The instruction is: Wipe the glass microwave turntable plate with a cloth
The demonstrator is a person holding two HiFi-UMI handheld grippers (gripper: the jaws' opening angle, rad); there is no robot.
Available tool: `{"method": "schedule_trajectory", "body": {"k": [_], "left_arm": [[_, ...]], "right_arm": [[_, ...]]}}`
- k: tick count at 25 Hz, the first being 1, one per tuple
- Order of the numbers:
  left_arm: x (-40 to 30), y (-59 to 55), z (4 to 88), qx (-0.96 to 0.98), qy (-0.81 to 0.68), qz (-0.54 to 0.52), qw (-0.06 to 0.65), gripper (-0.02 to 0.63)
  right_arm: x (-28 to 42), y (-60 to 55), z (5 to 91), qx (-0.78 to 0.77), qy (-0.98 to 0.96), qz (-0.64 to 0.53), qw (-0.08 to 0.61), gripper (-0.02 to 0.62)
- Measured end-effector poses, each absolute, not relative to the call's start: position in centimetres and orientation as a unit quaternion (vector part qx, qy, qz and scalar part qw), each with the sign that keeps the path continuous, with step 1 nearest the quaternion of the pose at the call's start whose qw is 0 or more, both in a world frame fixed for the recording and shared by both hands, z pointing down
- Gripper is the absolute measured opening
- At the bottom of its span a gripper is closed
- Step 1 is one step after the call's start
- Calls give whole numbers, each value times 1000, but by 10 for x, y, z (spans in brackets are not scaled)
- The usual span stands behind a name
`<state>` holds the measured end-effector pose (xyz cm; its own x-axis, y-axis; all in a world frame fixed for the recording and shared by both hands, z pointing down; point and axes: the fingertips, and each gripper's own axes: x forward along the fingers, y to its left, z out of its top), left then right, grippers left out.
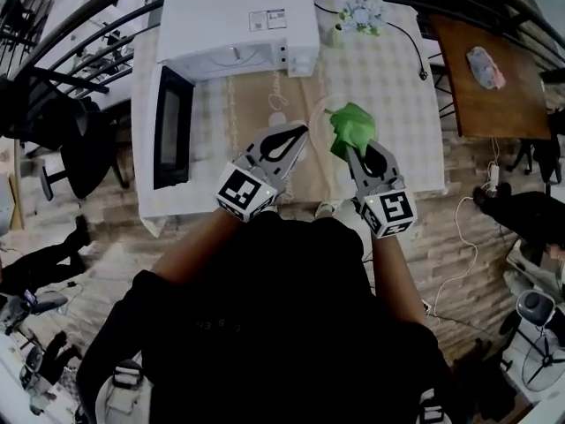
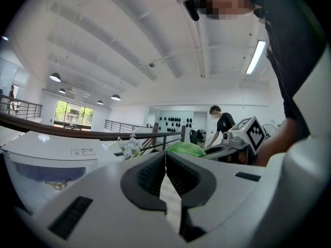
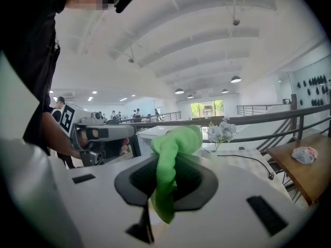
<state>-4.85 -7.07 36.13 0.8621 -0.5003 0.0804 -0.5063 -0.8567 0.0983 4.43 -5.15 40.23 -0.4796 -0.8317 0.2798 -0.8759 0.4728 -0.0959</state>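
Head view: green cloth [image 1: 353,127] pinched in right gripper [image 1: 352,152] hides most of the plate [image 1: 319,118], probably; left gripper [image 1: 298,132] closed, empty.

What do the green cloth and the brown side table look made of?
Cloth: soft woven fabric, possibly microfibre. It is matte and bunches in limp folds in the right gripper. Side table: wood or wood veneer, I can't tell which. It is even brown with a slight sheen.

Bright, even light from ceiling lamps [image 2: 55,77] and windows [image 2: 72,115]; strong fisheye bending, dark vignetted corners, soft near-field blur.
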Motion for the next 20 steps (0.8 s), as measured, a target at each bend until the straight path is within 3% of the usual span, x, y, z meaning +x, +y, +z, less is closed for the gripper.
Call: {"method": "schedule_trajectory", "body": {"k": [10,20], "left_arm": [[0,-109,403,922,-377,55,75,21],[30,-132,455,898,-424,77,91,21]], "right_arm": [[94,-113,474,410,-884,172,144,69],[94,-155,575,379,-874,206,222,69]]}}
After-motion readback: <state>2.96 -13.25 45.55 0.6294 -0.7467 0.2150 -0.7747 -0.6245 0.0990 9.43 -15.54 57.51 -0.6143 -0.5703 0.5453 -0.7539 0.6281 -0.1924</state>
